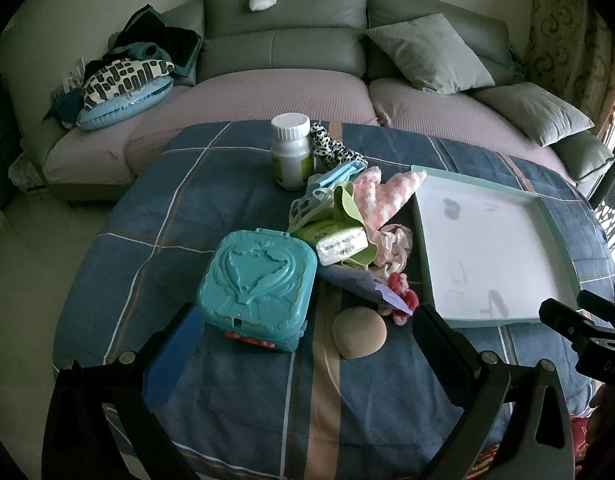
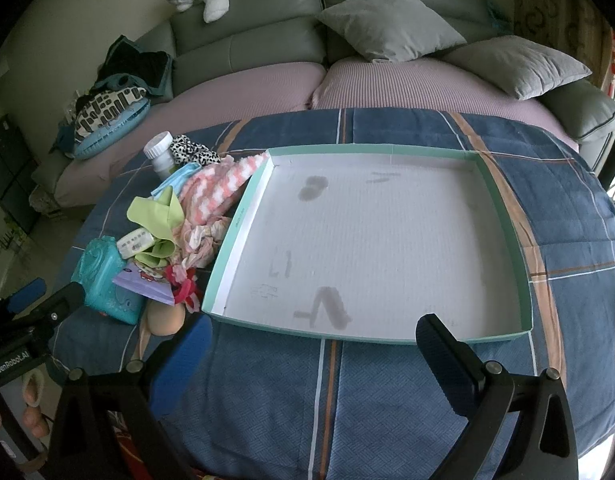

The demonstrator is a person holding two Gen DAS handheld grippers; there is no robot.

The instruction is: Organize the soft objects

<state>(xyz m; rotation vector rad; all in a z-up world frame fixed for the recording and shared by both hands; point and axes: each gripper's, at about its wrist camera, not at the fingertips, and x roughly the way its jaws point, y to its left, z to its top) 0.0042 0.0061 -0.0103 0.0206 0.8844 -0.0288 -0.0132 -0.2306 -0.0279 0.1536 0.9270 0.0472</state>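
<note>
My left gripper is wide open and empty, with the teal case and tan pad just ahead between the fingers. The soft pile runs away from me beside the tray, nearer my left. Right gripper, also wide open and empty, faces the bare tray; bottle stands behind the pile.

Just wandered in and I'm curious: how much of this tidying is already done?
Nothing looks sorted yet. The white tray holds nothing. Both tongs, left and right, are open, holding nothing. The soft pile, including the pink knit, waits beside the tray.
</note>
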